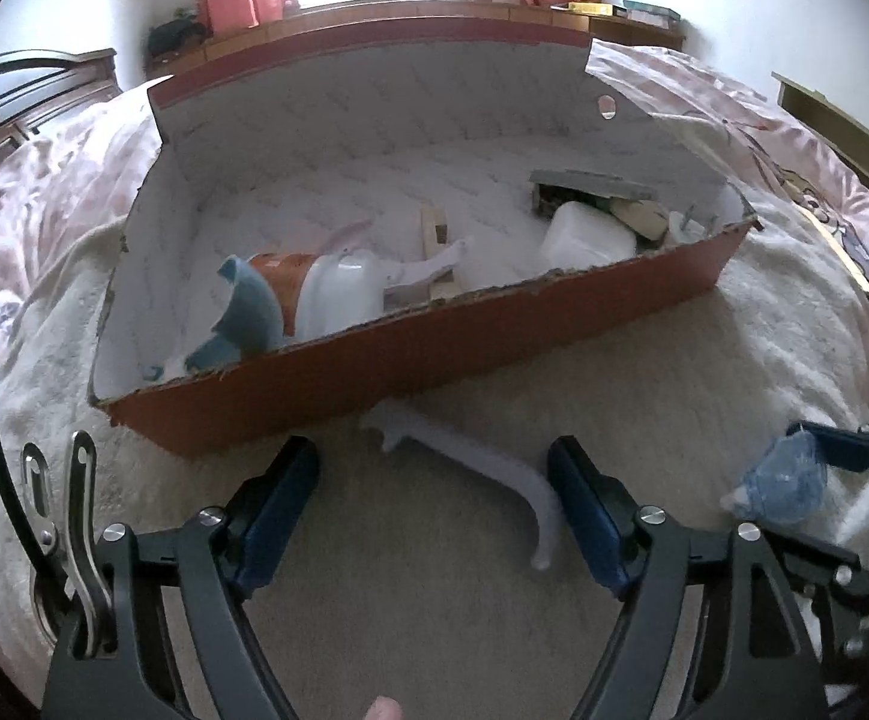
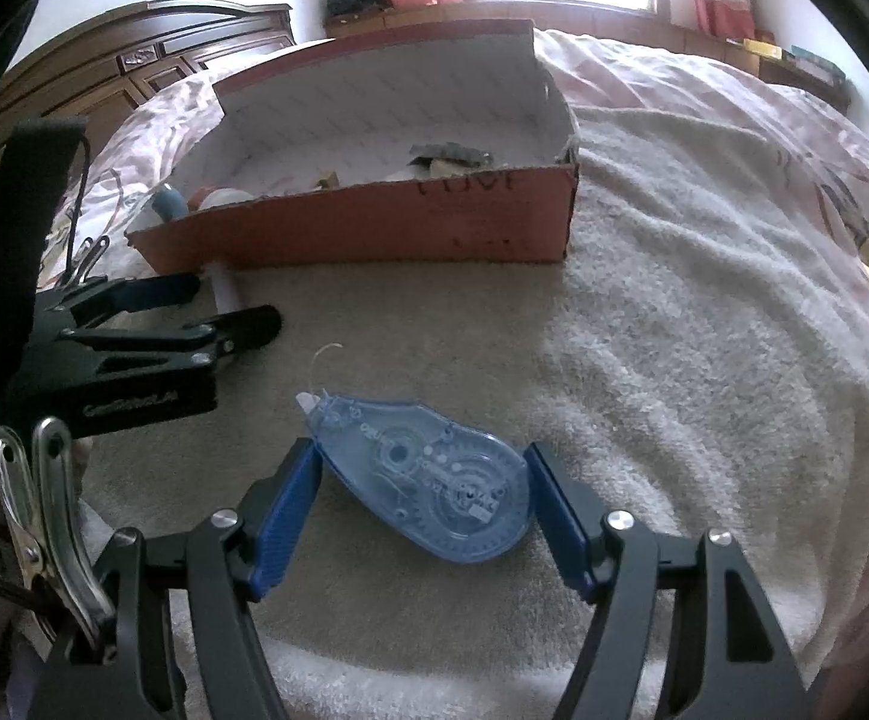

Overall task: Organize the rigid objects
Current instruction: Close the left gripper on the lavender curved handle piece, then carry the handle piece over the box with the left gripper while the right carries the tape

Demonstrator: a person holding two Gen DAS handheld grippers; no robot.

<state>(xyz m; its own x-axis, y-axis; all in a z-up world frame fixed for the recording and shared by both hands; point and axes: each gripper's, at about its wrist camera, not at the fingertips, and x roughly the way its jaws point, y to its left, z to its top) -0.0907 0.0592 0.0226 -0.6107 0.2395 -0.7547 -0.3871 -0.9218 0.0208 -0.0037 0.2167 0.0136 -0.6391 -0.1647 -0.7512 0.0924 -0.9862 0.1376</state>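
I am working over a bed spread with a cream towel (image 2: 674, 276) and a pink printed quilt (image 1: 794, 138). An open red cardboard box (image 1: 326, 372) is sitting on the towel ahead of both my grippers; dark handwriting is showing on its front wall in the right wrist view, but I cannot read it. Inside it, a blue and orange piece (image 1: 248, 312), a white tub (image 1: 584, 237), wooden strips and a grey slab are lying jumbled. A white curved plastic piece (image 1: 464, 456) is lying on the towel just before the box, between the open fingers of my left gripper (image 1: 434, 510), whose pads are standing wide and touching nothing. My right gripper (image 2: 425, 510) is clamping a translucent blue correction tape dispenser (image 2: 428, 492) by its two ends, pads pressing on it, white tip pointing toward the box. Embossed lettering on the left gripper's body is too blurred to read.
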